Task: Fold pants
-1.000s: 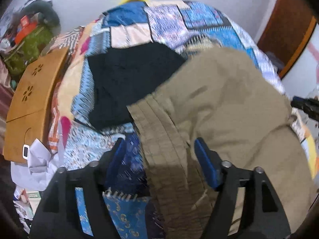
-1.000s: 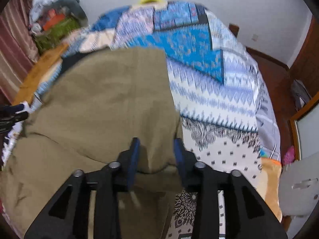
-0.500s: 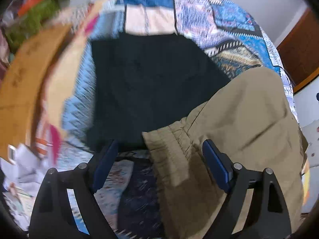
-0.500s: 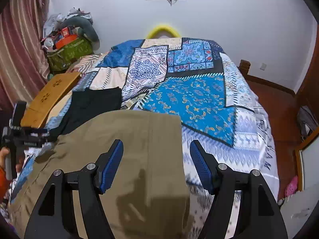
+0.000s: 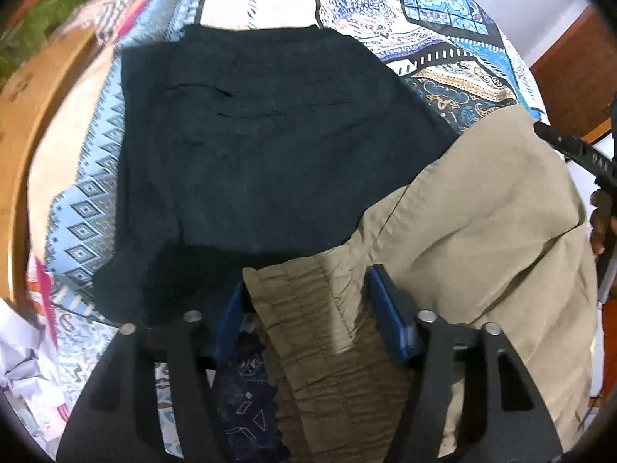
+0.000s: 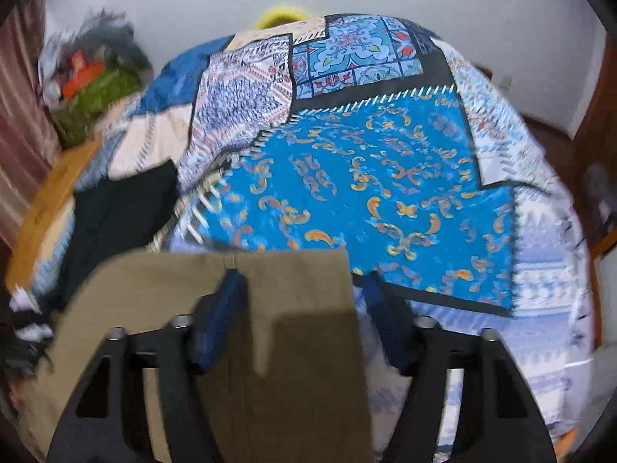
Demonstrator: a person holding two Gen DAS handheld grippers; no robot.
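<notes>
1. Khaki pants (image 5: 482,231): spread over the lower right of the left wrist view and the lower left of the right wrist view, lying on the bed. The gathered elastic waistband (image 5: 308,308) sits at bottom centre of the left wrist view.
2. Left gripper (image 5: 308,308): bottom centre of its own view, blue pads (image 5: 385,320) either side of the waistband. The jaws have just been closing and stand at a middling width, with the waistband between them. Whether the pads press the cloth cannot be told.
3. Right gripper (image 6: 297,316): bottom centre of its view, straddling the straight edge of the khaki fabric. Its jaws have just been closing; the left pad touches the cloth, the right pad sits just off its edge. The view is blurred.
4. Dark garment (image 5: 262,154): flat at centre of the left wrist view, partly overlapped by the khaki pants.
5. Patchwork bedspread (image 6: 366,173): blue and cream, beneath both garments.
6. Wooden board (image 5: 27,115): left edge of the left wrist view.
</notes>
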